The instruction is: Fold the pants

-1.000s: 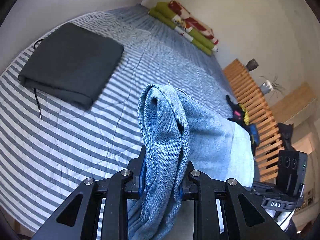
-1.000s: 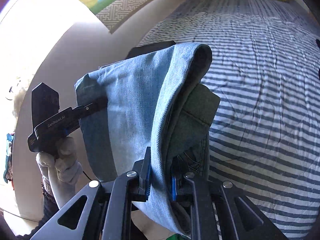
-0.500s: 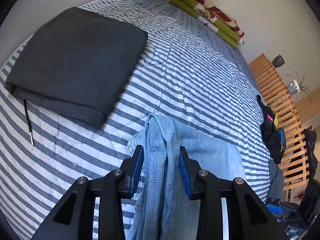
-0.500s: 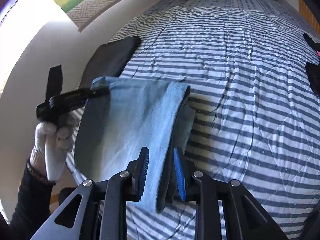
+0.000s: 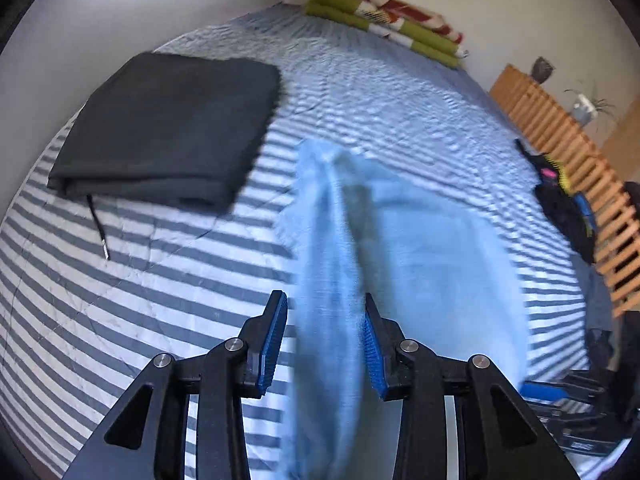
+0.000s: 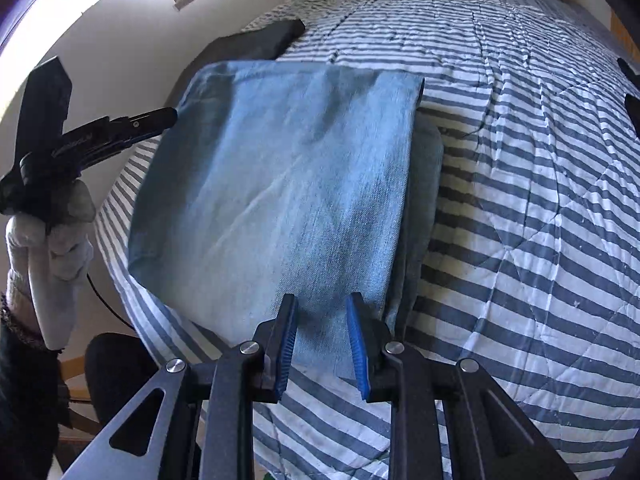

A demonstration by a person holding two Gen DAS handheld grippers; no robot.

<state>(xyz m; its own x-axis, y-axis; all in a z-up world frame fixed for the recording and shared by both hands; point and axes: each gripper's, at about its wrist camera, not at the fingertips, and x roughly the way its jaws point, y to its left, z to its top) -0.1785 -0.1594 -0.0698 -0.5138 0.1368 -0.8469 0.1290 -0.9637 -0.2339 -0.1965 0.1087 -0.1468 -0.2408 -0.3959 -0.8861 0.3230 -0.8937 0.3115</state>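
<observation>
1. Bed (image 6: 540,208) with a blue-and-white striped quilt fills both views.
2. Left gripper (image 5: 325,340): jaws opening, pads clear of the blurred denim fold between them.
3. Right gripper (image 6: 322,340): jaws apart, denim edge between the pads, no visible pinch.
4. Folded jeans (image 6: 280,184) lie flat on the quilt near the bed edge.
5. Folded dark garment (image 5: 168,128) just beyond; green-red bedding (image 5: 384,24) at the far wall.

A home bedroom: a wide bed (image 5: 400,92) under a blue-and-white striped quilt fills the room. Rolled green and red bedding (image 5: 384,28) lies at twelve o'clock by the wall, and a slatted wooden frame (image 5: 560,128) with a potted plant (image 5: 586,106) stands at two o'clock.
</observation>
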